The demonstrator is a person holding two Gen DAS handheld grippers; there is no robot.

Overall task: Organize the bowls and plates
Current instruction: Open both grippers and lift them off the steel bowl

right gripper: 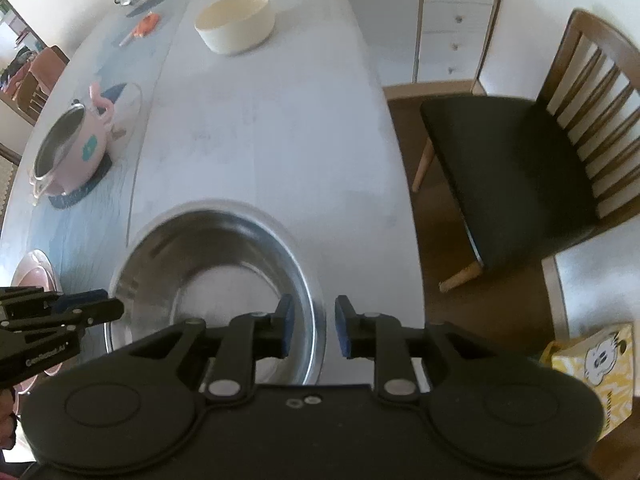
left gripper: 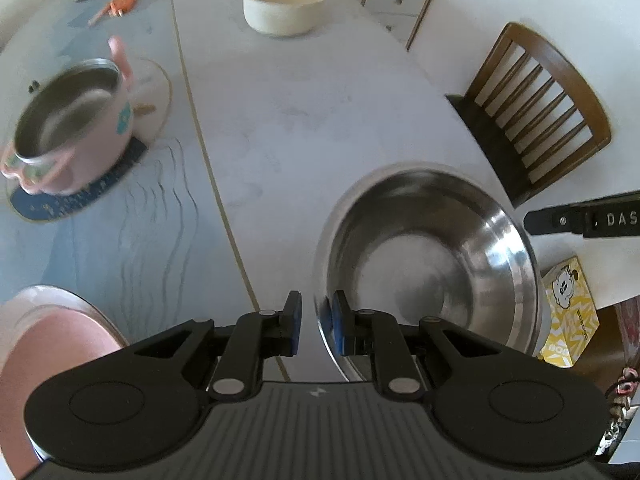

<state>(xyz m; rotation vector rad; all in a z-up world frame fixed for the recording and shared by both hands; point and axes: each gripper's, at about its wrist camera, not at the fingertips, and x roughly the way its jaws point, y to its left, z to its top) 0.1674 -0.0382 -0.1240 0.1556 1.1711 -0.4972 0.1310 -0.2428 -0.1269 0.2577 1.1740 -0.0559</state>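
Note:
A large steel bowl point(left gripper: 428, 264) sits on the white table near its right edge; it also shows in the right wrist view point(right gripper: 216, 280). My left gripper point(left gripper: 316, 322) straddles the bowl's near-left rim, one finger inside and one outside, with a gap to the rim, so open. My right gripper point(right gripper: 312, 330) straddles the bowl's right rim the same way, open. A cream bowl point(left gripper: 284, 4) stands at the far end; it also shows in the right wrist view point(right gripper: 236, 20). A pink plate point(left gripper: 52, 320) lies at the near left, also in the right wrist view point(right gripper: 34, 276).
A pink pot point(left gripper: 68, 128) sits on a dark blue mat point(left gripper: 80, 196) at the left. An orange tool point(left gripper: 120, 4) lies far left. A wooden chair point(right gripper: 532, 160) stands right of the table. A yellow tissue box point(left gripper: 570, 312) sits at the lower right.

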